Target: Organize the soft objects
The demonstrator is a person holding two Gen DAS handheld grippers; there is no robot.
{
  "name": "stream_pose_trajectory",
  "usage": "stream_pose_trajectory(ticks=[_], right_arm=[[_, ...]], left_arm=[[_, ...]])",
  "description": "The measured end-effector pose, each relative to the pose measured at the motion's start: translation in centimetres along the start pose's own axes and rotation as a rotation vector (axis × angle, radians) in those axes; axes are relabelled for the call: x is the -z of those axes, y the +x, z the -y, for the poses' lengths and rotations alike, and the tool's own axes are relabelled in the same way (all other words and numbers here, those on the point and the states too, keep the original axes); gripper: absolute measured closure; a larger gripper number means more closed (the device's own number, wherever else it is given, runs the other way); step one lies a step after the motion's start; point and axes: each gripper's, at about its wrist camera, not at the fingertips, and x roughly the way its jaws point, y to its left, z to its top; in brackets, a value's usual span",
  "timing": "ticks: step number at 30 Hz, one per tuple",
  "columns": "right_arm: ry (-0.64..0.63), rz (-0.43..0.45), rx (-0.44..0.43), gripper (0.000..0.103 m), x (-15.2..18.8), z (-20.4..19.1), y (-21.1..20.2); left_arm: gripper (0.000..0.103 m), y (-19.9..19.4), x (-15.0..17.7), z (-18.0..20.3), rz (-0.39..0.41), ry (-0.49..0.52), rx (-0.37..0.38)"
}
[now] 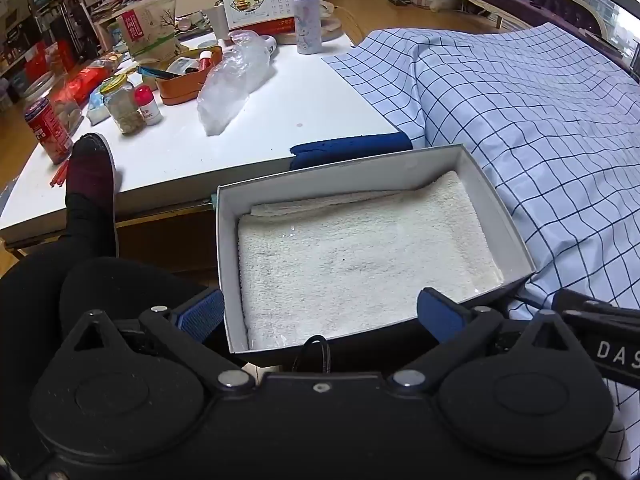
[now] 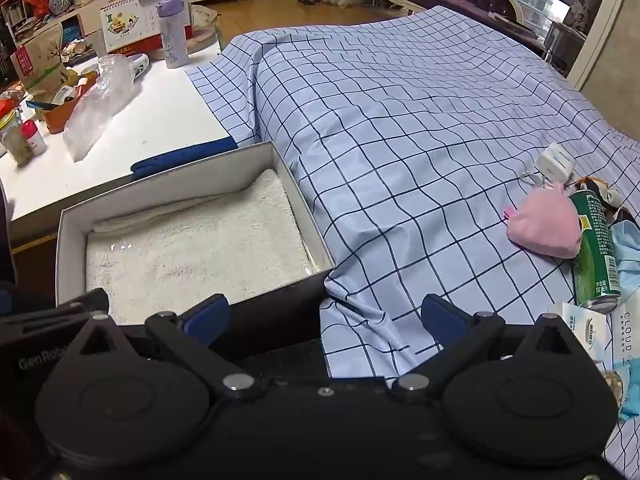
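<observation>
A grey open box (image 1: pixel 500 216) holds a folded white towel (image 1: pixel 360 256) that fills its floor; the box also shows in the right wrist view (image 2: pixel 308 216) with the towel (image 2: pixel 192 252). My left gripper (image 1: pixel 320 314) is open and empty, its blue pads (image 1: pixel 202 314) spread at the box's near edge. My right gripper (image 2: pixel 326 316) is open and empty over the checked cloth (image 2: pixel 400 140), right of the box. A pink soft pouch (image 2: pixel 546 226) lies on the cloth at the right, next to a crumpled blue mask (image 2: pixel 628 240).
A white table (image 1: pixel 280 112) behind the box carries jars, a plastic bag (image 1: pixel 232 80), a purple bottle (image 1: pixel 306 20) and a folded blue cloth (image 1: pixel 352 150). A green can (image 2: pixel 594 248), a white charger (image 2: pixel 554 166) and packets lie at the right. A leg and shoe (image 1: pixel 90 168) are at the left.
</observation>
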Motion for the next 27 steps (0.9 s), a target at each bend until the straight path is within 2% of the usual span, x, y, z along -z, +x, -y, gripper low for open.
stream_pose_trajectory(ticks=[1, 27], right_arm=[[0.001, 0.001, 0.001, 0.0, -0.03, -0.02, -0.03], [0.013, 0.006, -0.018, 0.0, 0.03, 0.02, 0.06]], left_arm=[[0.004, 0.01, 0.04, 0.17, 0.005, 0.017, -0.028], [0.004, 0.07, 0.09, 0.04, 0.004, 0.004, -0.024]])
